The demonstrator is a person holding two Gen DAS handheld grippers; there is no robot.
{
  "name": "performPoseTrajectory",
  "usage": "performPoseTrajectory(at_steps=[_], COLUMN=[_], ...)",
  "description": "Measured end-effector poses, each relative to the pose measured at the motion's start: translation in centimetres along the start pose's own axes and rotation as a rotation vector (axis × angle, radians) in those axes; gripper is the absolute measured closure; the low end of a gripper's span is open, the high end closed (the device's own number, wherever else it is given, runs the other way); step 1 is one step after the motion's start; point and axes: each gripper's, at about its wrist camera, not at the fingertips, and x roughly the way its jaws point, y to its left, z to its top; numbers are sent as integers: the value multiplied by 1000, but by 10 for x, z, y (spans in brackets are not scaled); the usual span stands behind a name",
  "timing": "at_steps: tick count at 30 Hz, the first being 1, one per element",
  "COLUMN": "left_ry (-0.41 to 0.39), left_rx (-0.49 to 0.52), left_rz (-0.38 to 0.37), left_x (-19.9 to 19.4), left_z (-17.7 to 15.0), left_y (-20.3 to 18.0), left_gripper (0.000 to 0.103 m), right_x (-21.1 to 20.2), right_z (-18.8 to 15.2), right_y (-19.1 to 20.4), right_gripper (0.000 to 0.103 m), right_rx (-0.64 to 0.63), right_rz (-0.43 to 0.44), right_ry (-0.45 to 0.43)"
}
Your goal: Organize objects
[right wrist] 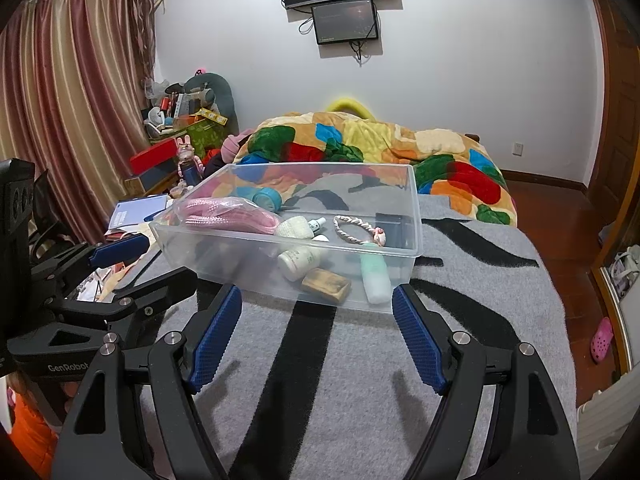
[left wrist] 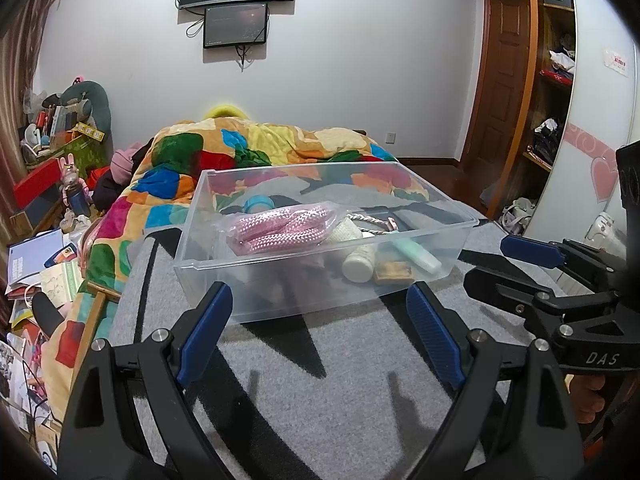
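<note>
A clear bin (right wrist: 414,216) holds pink rope (right wrist: 232,214) at 9 o'clock and a mint tube (right wrist: 375,276) at 4 o'clock, on a grey, black-striped blanket (right wrist: 480,312).

white wall (right wrist: 460,80), striped curtains (right wrist: 60,100), red-brown floor (right wrist: 560,216).

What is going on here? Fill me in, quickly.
A person holds two grippers over a bed, sorting small items. The left gripper and right gripper are both open and empty, just short of a clear plastic bin on the grey blanket. The bin already holds a bagged pink rope, a white bottle, a green tube and a wooden block.
</note>
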Motion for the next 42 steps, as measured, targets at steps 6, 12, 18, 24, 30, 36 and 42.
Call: performPoseTrajectory(at_steps=[6,12,18,24,30,36,42], left_ry=[-1,-1,-1,1,8,14,10], left_rx=[-1,-1,-2,-4,-17,-24,-24], left_rz=[-2,-2,-3,-13,-22,-32,-31], left_x=[-1,-1,-1,-2,-2,-1,-2], left_z=[0,0,0,0,0,0,-1], left_y=[0,0,0,-2,-2,-1,-1], left_gripper=[13,11,11,11,11,11,11], right_x=[0,-1,-1,-2,-2,-2,-2], right_z=[0,0,0,-1,-1,-1,-1], right_y=[1,2,2,3,3,3,3], right_gripper=[28,28,28,28,28,28,28], right_rx=[1,-3,-2,-1,0,0,0], right_rz=[1,2,2,5,4,5,5], right_ry=[0,-3,-3,-4,-4,-5,-4])
